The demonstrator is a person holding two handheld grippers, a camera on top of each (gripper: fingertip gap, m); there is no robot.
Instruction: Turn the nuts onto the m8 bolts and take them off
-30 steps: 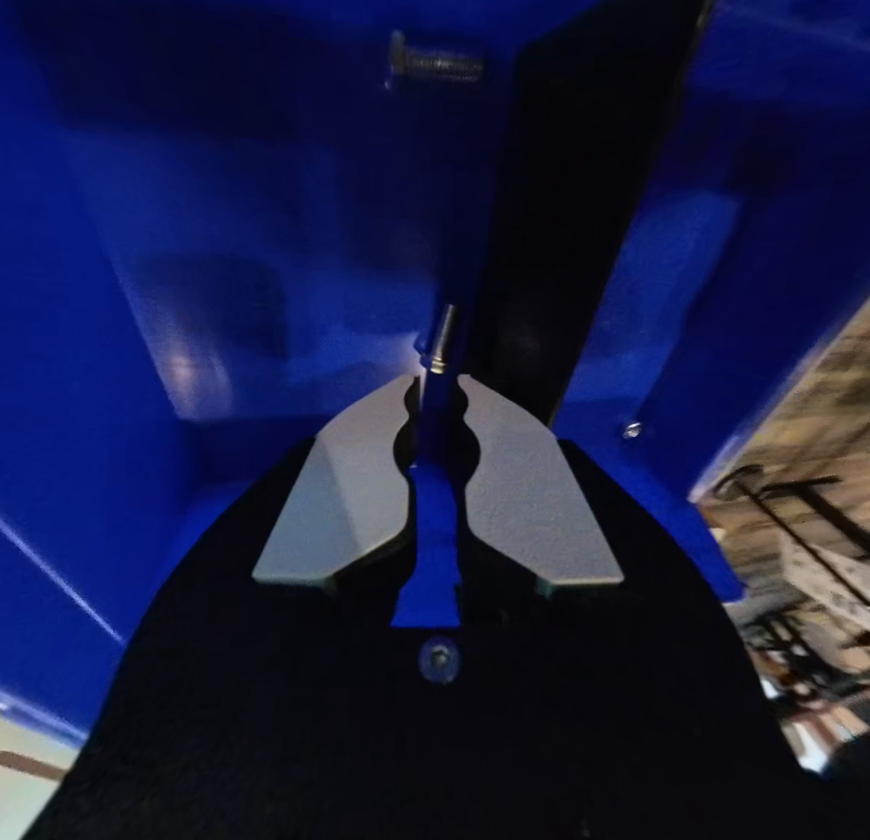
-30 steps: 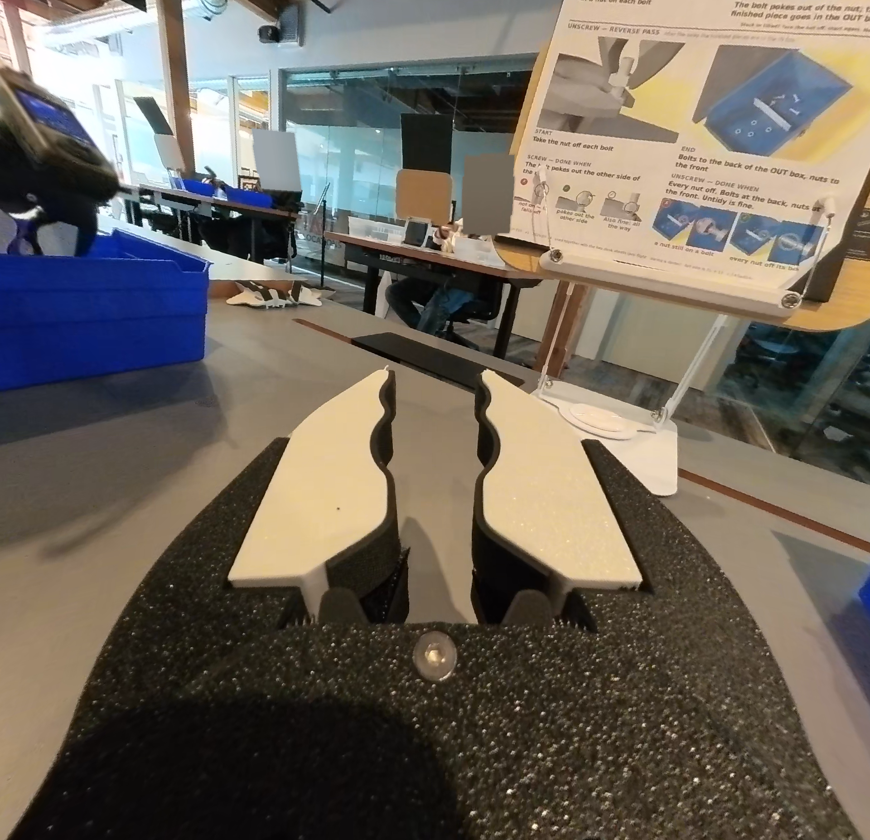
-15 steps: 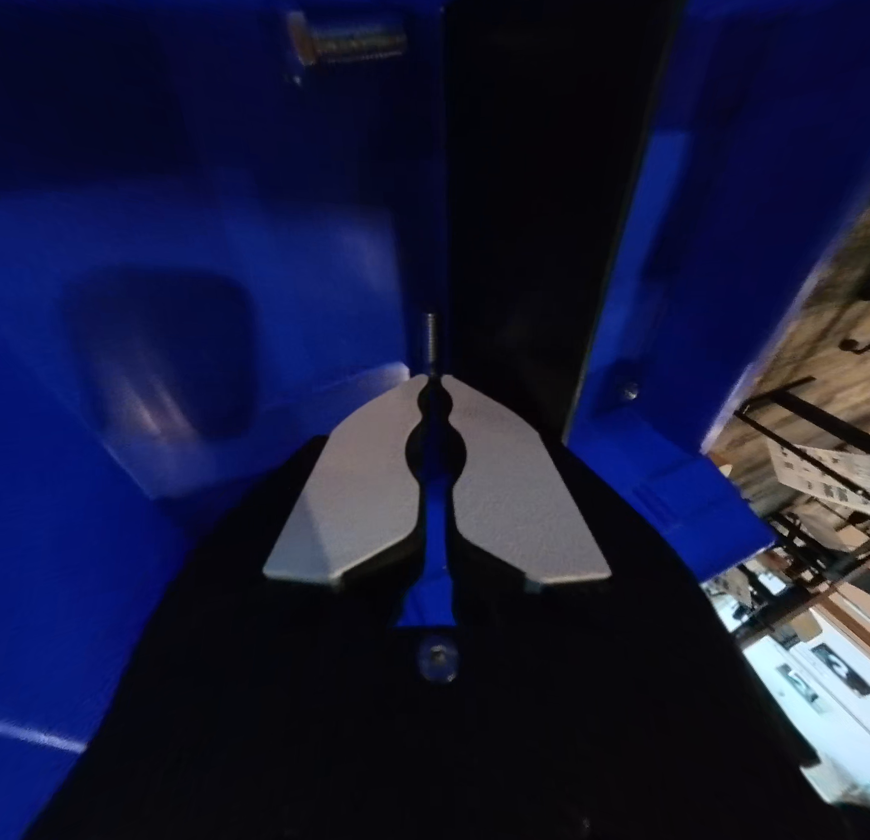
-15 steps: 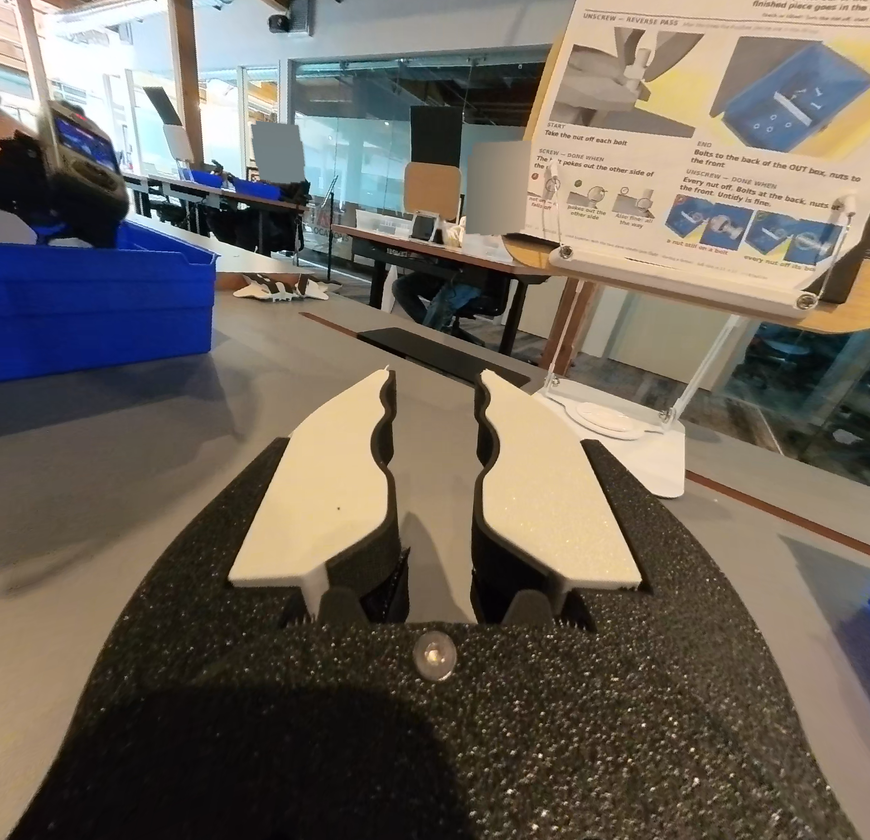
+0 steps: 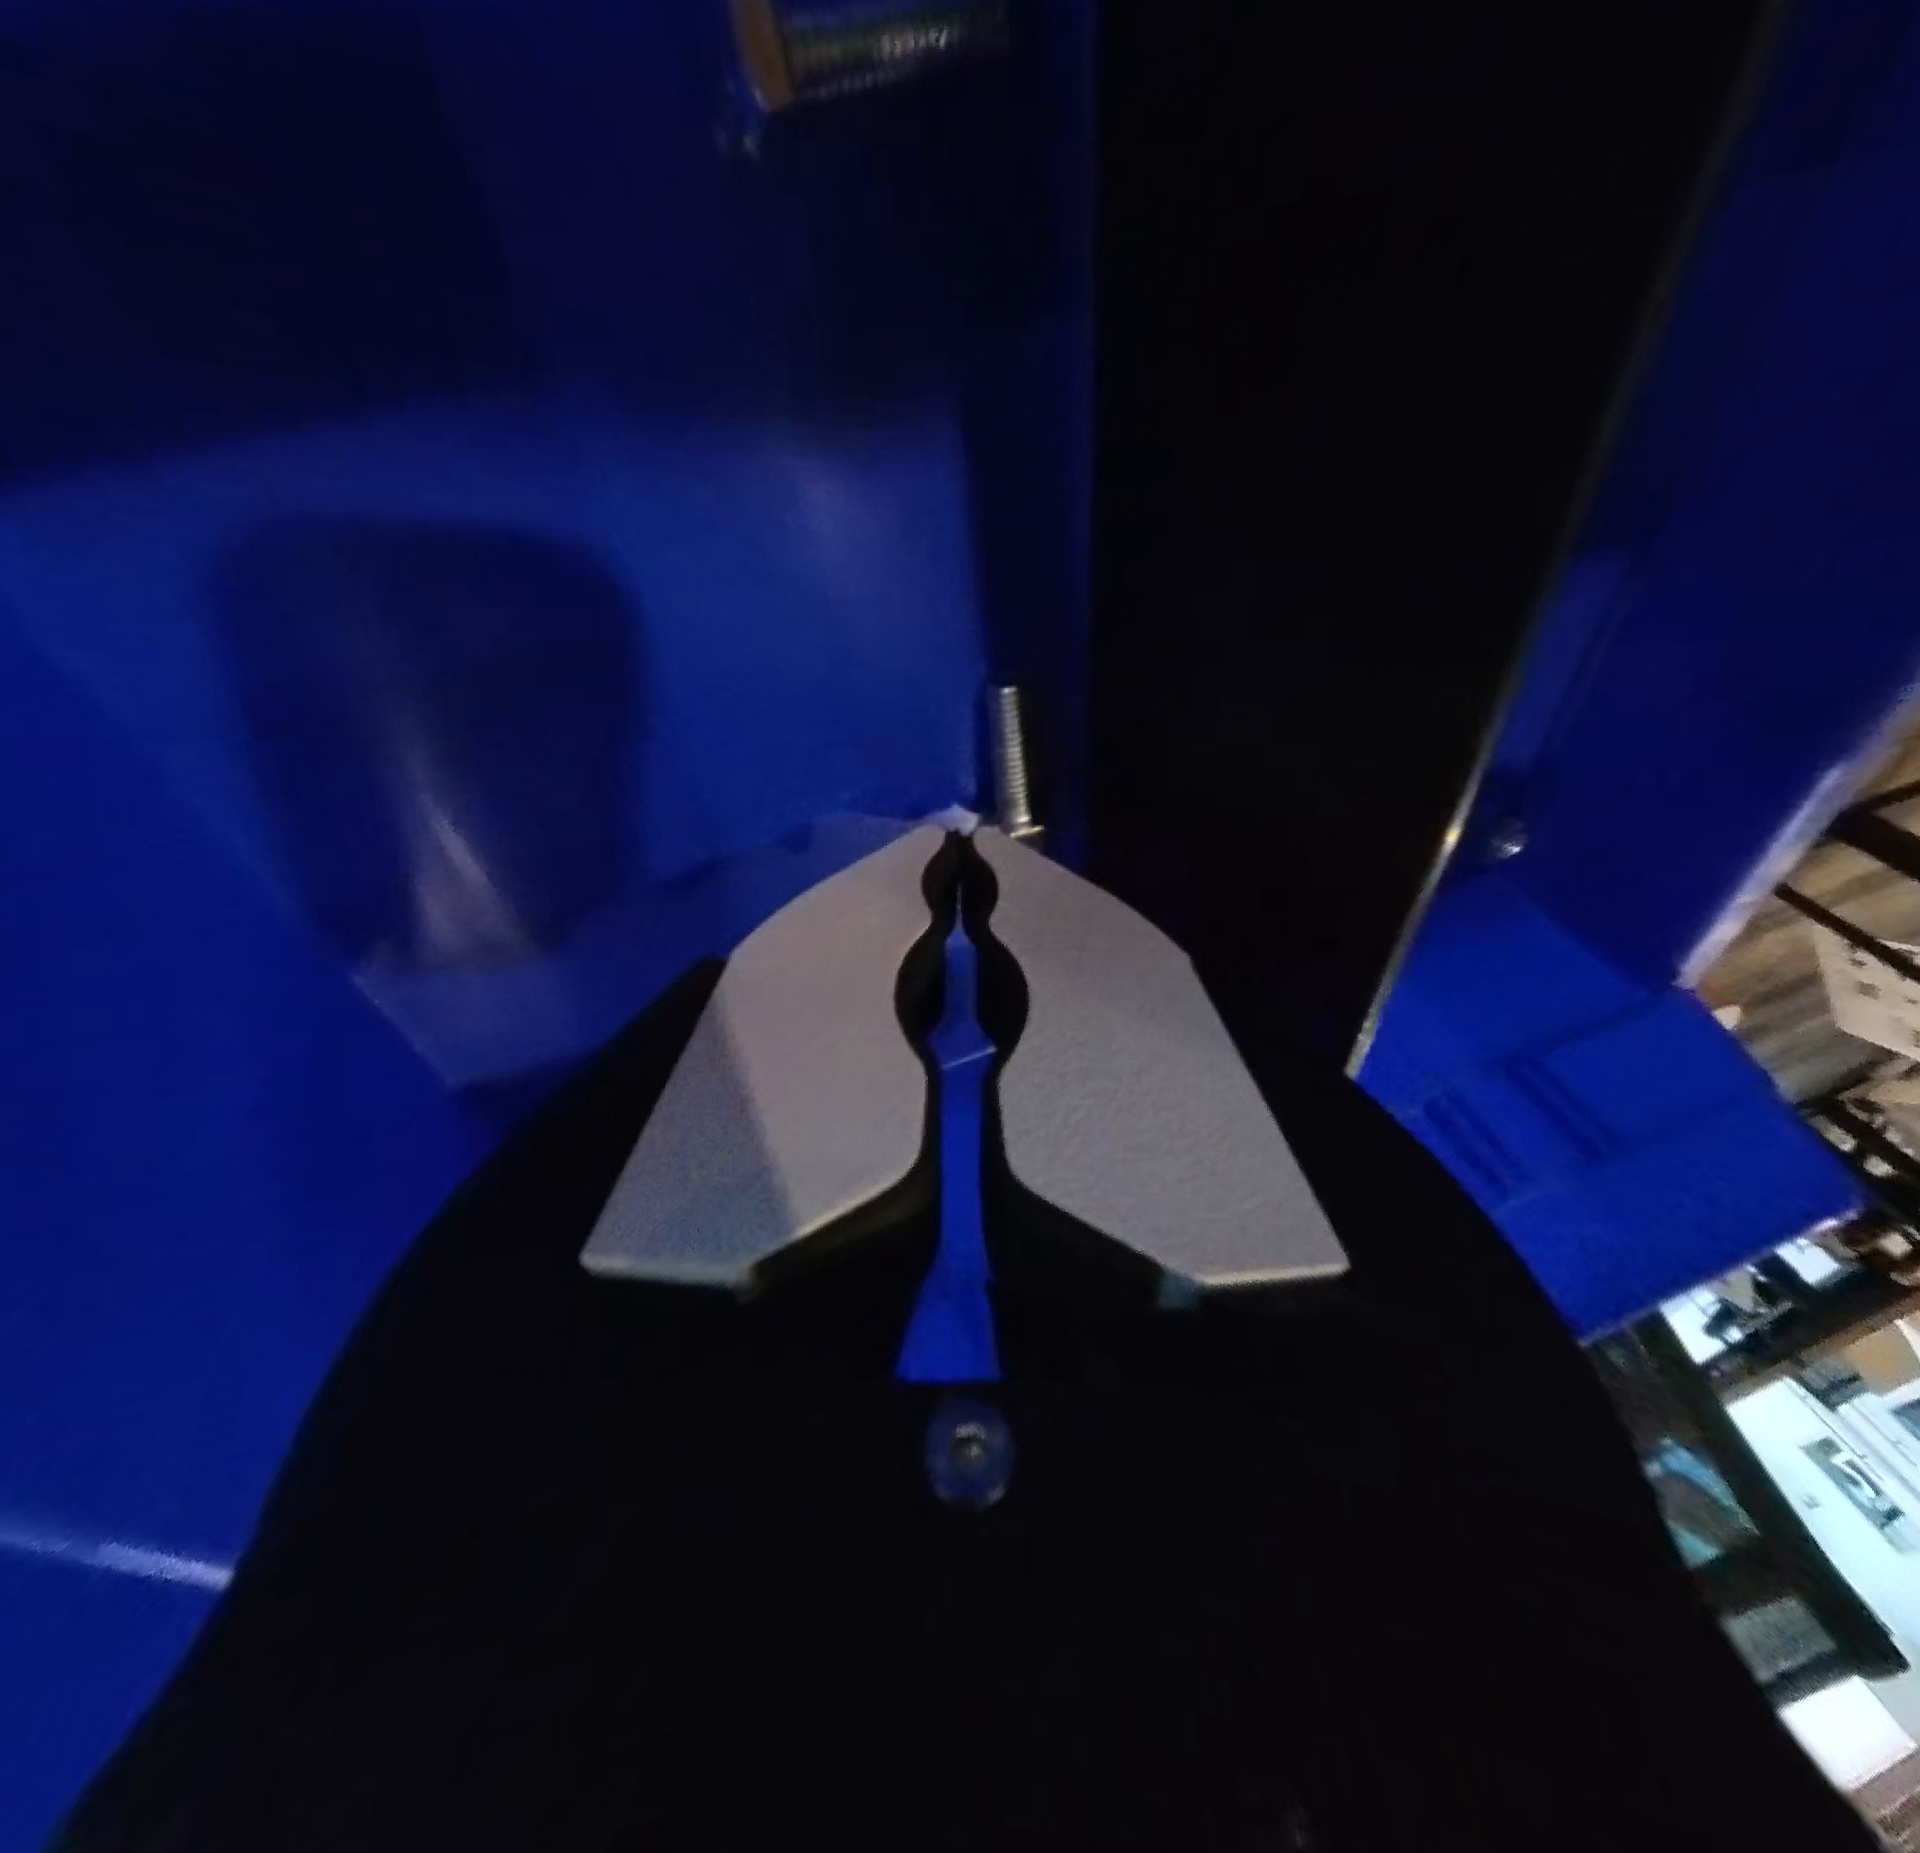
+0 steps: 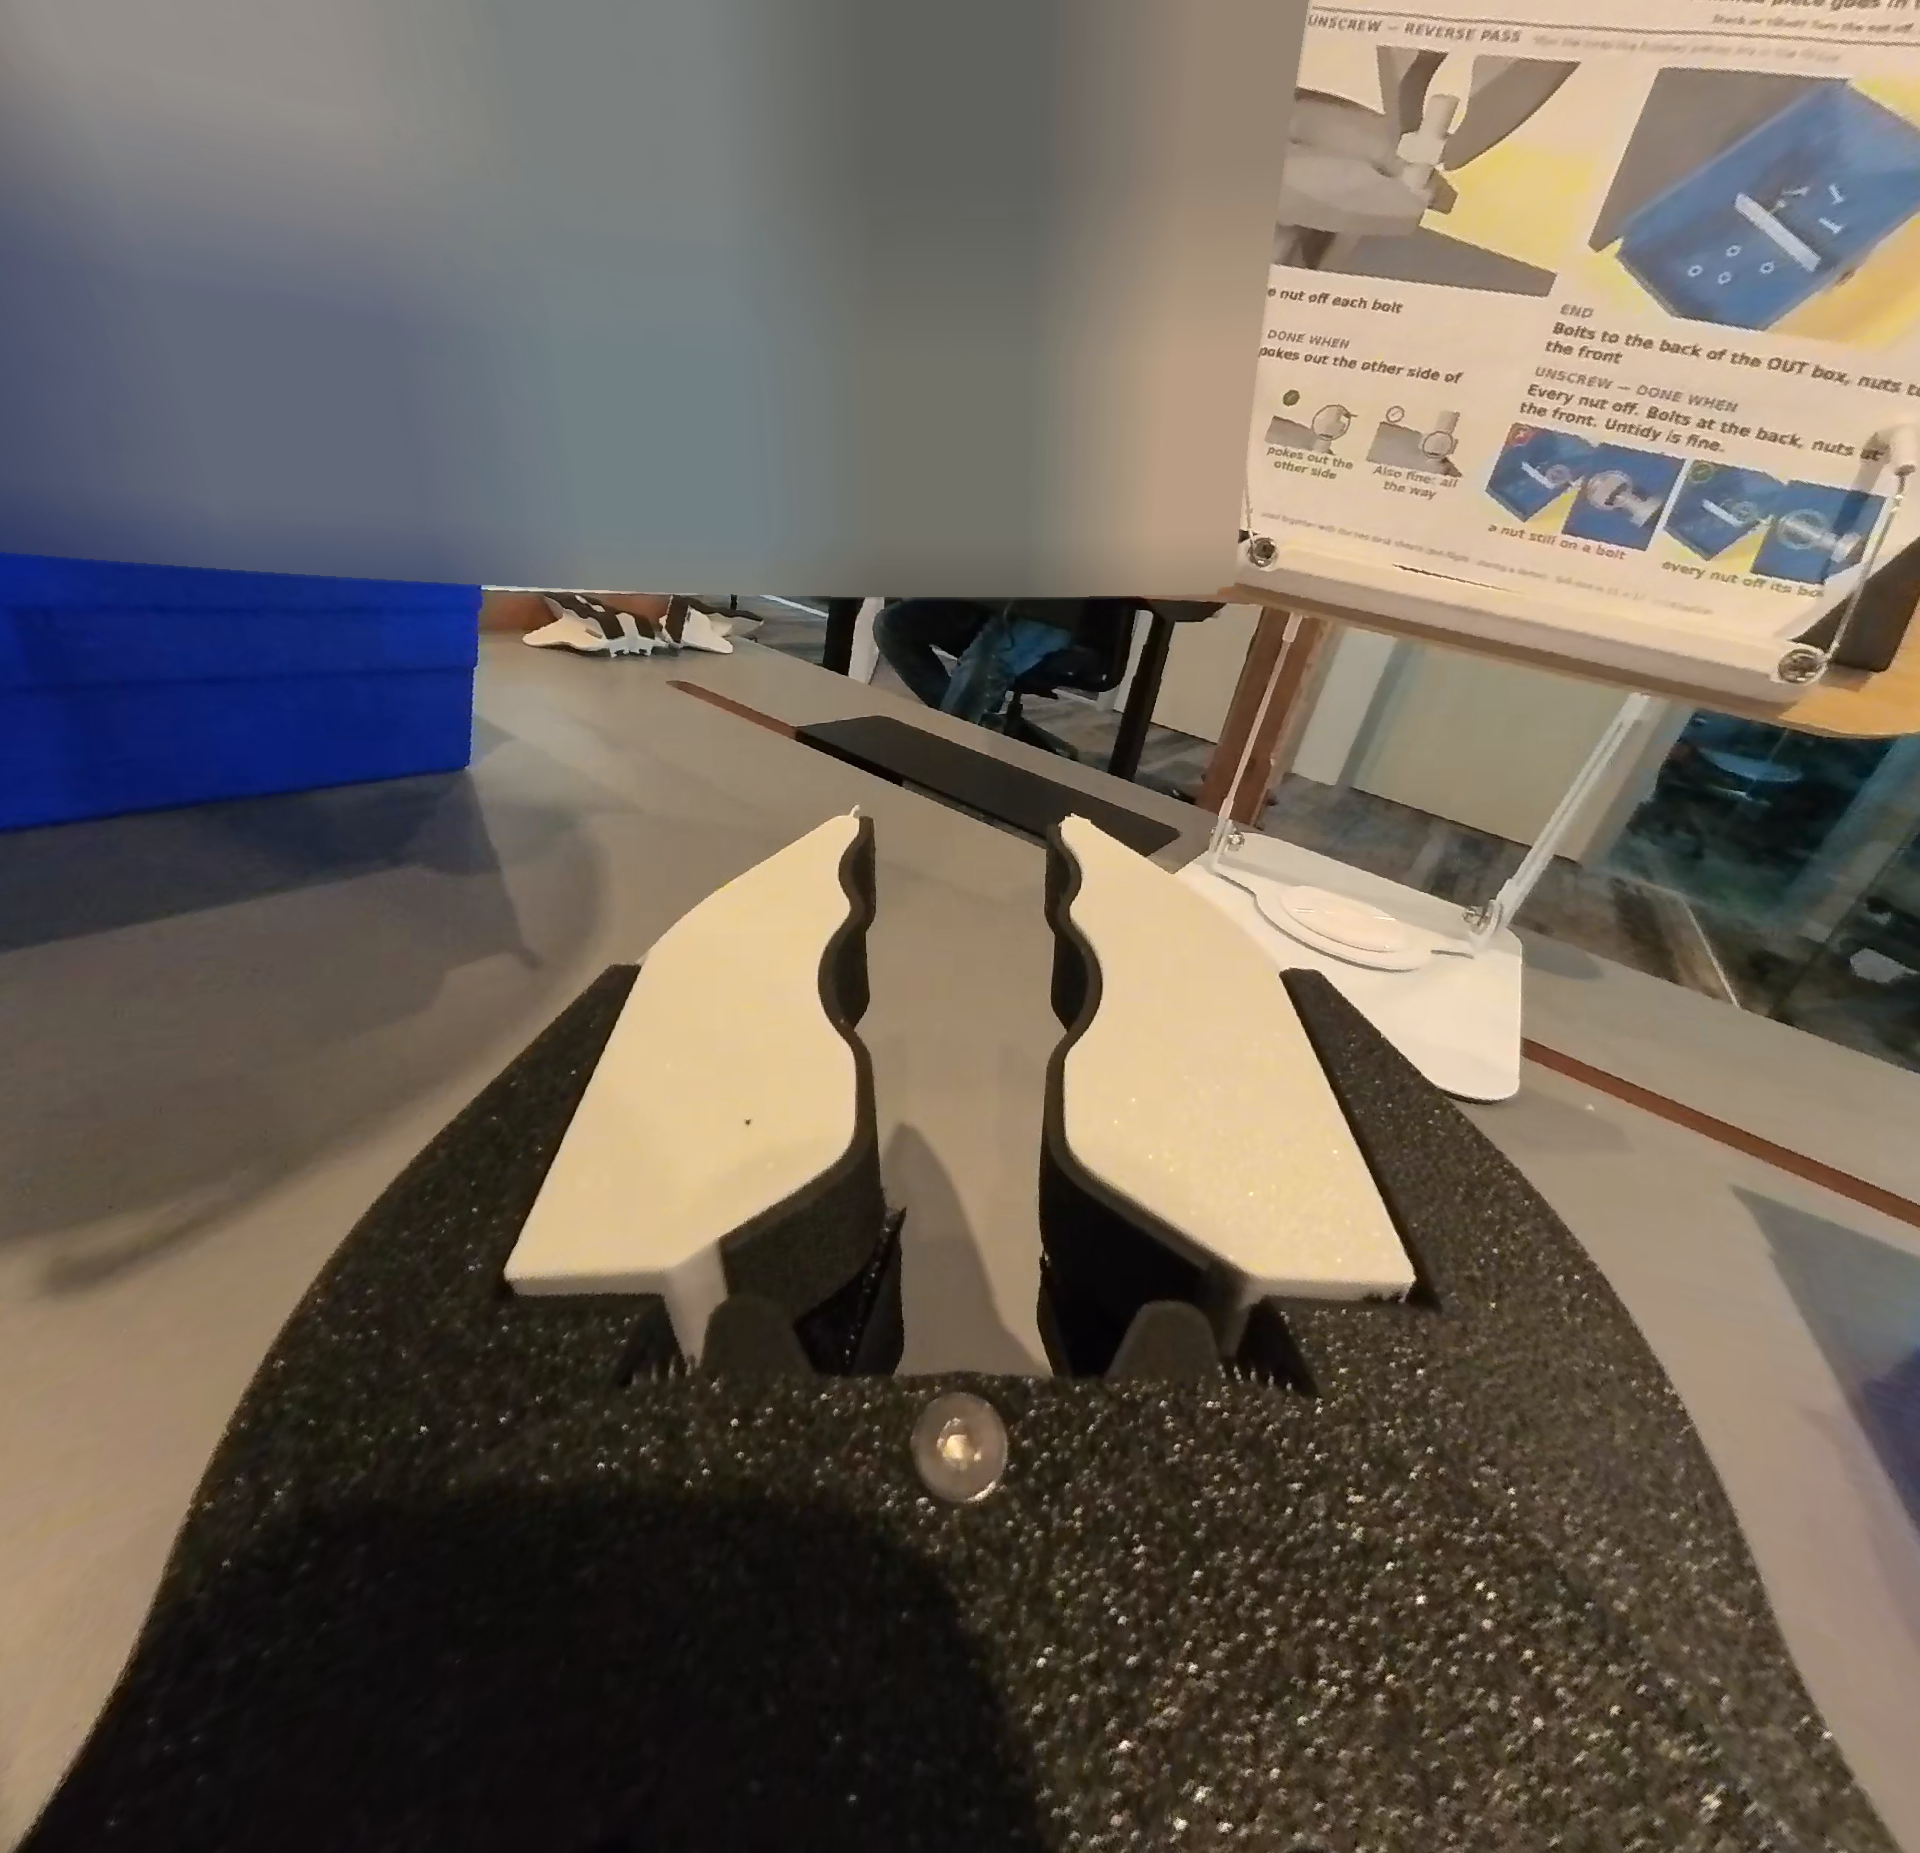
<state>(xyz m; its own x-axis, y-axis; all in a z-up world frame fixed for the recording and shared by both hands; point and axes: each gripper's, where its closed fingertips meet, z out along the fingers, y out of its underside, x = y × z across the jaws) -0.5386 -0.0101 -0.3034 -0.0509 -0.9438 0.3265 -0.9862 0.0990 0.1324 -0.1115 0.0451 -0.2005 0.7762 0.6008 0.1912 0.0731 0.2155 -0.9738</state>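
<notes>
Two threaded steel bolts (image 5: pixel 1013 764) (image 5: pixel 868 47) are seen in a smooth blue bin (image 5: pixel 520 556); left tongs (image 5: pixel 963 842) are closed on nothing, right tongs (image 6: pixel 961 837) parted, bare, above the grey table (image 6: pixel 312 972).

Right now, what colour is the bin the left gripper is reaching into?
Blue bin, seen best in the left wrist view.

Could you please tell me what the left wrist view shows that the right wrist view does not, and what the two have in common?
Only the left wrist view shows the inside of a blue bin, its black divider, two bolts, and the left gripper shut beside the nearer bolt. Only the right wrist view shows the grey table, an instruction sheet on a stand, and the right gripper open, holding nothing. Both show a blue bin.
</notes>
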